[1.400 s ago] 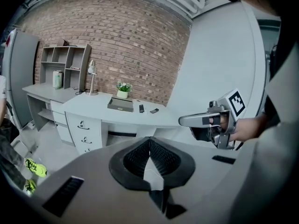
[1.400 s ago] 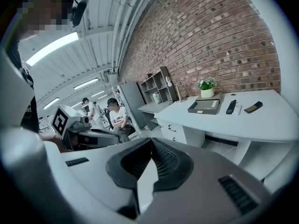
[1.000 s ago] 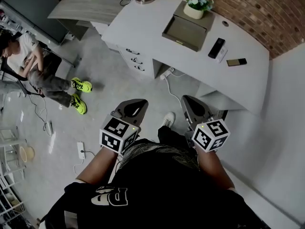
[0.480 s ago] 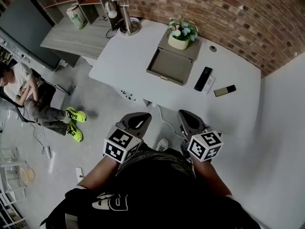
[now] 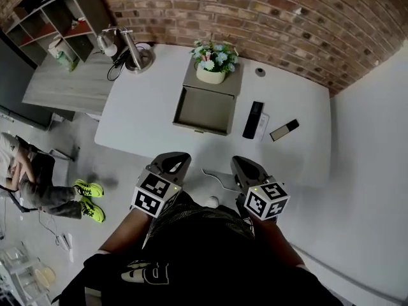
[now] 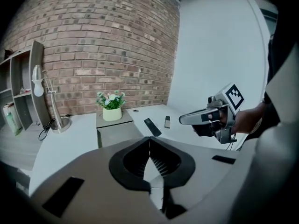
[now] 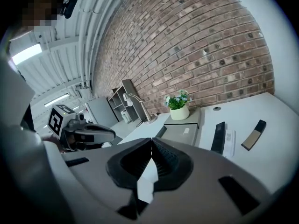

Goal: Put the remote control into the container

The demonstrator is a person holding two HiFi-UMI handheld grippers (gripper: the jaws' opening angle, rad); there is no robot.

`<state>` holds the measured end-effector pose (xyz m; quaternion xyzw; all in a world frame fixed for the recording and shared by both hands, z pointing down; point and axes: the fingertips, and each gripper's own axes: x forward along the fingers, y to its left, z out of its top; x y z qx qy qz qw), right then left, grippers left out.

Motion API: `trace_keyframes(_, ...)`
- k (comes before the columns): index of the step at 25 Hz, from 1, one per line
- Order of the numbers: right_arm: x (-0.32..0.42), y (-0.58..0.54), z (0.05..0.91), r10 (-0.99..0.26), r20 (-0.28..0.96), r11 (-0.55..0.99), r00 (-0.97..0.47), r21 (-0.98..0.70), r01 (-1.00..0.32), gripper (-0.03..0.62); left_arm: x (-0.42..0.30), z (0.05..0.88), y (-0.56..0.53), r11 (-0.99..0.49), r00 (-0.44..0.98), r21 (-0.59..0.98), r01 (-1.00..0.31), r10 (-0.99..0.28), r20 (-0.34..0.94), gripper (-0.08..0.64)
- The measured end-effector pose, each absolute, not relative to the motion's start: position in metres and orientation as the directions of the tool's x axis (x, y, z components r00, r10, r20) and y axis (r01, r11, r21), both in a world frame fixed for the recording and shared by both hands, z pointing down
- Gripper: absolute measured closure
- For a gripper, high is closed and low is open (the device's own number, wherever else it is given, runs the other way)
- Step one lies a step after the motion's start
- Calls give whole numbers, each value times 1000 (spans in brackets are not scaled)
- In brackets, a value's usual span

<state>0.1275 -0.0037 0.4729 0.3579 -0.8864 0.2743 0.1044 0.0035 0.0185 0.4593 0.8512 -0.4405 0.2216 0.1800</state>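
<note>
left gripper (image 5: 173, 162): fingers pressed together, empty | right gripper (image 5: 242, 165): fingers pressed together, empty | both at worktop (image 5: 143, 123) near edge | remote control (image 5: 254, 119): flat on worktop, just right of open container (image 5: 205, 110), outside it

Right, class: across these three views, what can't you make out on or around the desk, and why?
Remote control: buttons too small in the head view.
White card beside it: print too small in every view.
Slim dark item: too small to identify.
Seated person: cut off by the head view's left edge.
</note>
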Motion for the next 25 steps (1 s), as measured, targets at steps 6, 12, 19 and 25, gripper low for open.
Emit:
trace_keyframes(6,96,-39,472,-641,428,507,-637,-387,-770,584,-16,463,-36,-689,584,43,-723,-577,571,552)
trace_keyframes(12,75,-66,495,-705,515,395,-488,-286,-873,584,-46,476,-62,-785,654,56,-616,-471,592,552)
trace_keyframes(19,100,-91,519,-752,604,227,-264,-139,-964,583,-59,491,-87,-840,709,81,-537,-397,583,552)
trace_keyframes(25,135,-121,546,-736,662,155,-140,-37,-987,583,-53,504,-110,-837,714,109,-535,-380,588,552)
